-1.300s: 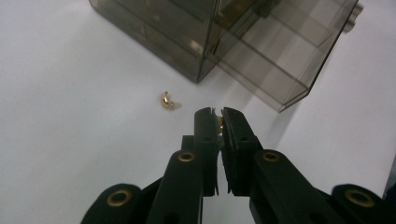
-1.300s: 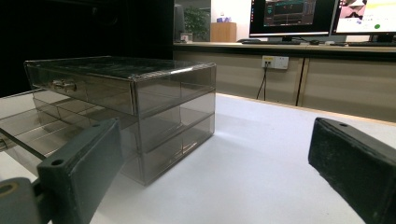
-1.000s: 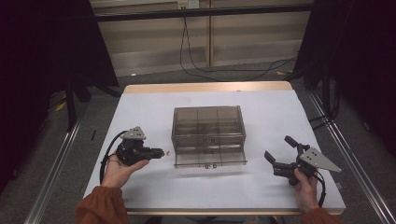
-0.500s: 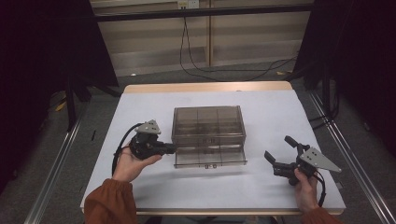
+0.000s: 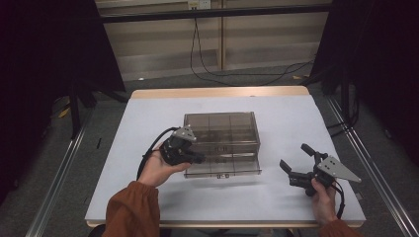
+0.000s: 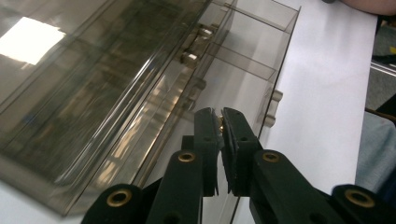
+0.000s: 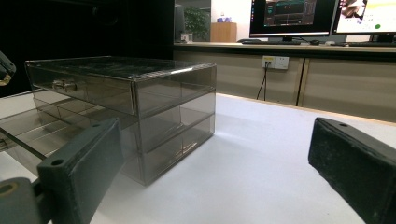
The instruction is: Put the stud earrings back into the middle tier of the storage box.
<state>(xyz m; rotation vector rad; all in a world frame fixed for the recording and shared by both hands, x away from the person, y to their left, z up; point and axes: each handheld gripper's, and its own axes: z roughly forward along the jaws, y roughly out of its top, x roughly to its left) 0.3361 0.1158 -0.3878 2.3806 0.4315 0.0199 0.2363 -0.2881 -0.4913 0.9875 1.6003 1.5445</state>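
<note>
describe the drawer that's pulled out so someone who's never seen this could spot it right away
On the white table stands a smoky see-through drawer chest. Its lowest drawer is slid out toward the person, divided into compartments, with small metal knobs on its front. The drawers above it are shut, and the left hand-held gripper is right at it.

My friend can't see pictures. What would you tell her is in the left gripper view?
Two black jaws of the left gripper are pressed nearly together above a see-through smoky plastic drawer box. One drawer is pulled out over the white table.
</note>
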